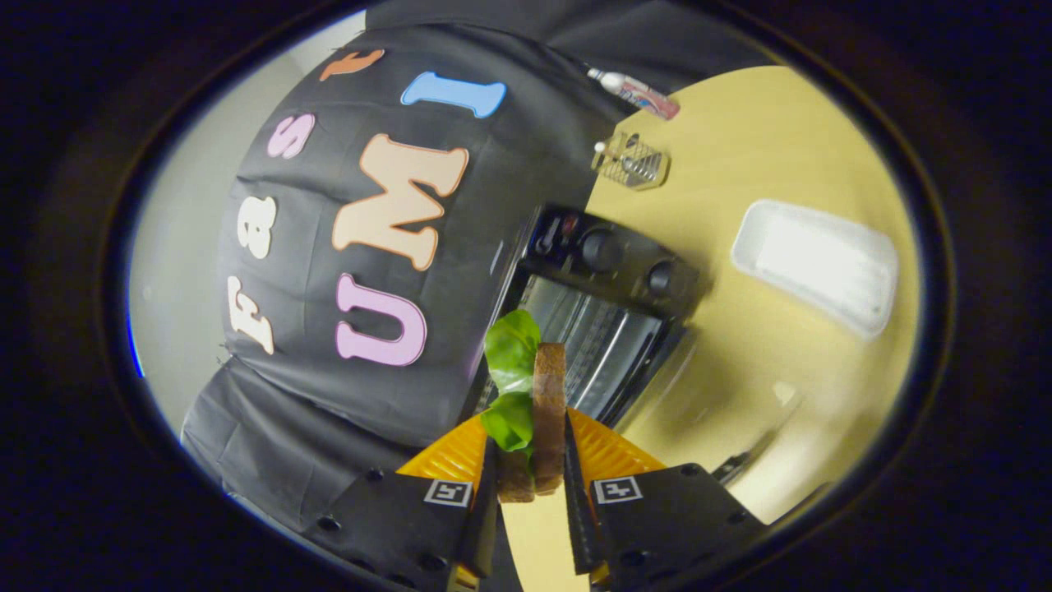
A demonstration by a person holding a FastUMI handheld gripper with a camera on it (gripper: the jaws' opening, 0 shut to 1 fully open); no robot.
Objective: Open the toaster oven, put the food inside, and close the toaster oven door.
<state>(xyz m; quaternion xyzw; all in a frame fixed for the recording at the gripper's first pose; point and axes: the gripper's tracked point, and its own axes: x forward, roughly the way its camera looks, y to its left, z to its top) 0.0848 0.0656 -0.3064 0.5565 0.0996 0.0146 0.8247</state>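
We see a toaster oven (612, 288) with glossy glass and matt dark casing, a smooth pale tabletop (764, 362), a translucent plastic tray (814, 265), and matt cloth wall (329, 247).

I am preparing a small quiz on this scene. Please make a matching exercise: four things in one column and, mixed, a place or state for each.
Things:
1. sandwich
2. toaster oven
3. white tray
4. wire rack

Places or states:
A. on the yellow table, beside the oven's knob side
B. held between the fingers of the hand-held gripper
C. beyond the oven, near the black cloth
D. just beyond the sandwich, door open

Pairs: 1-B, 2-D, 3-A, 4-C
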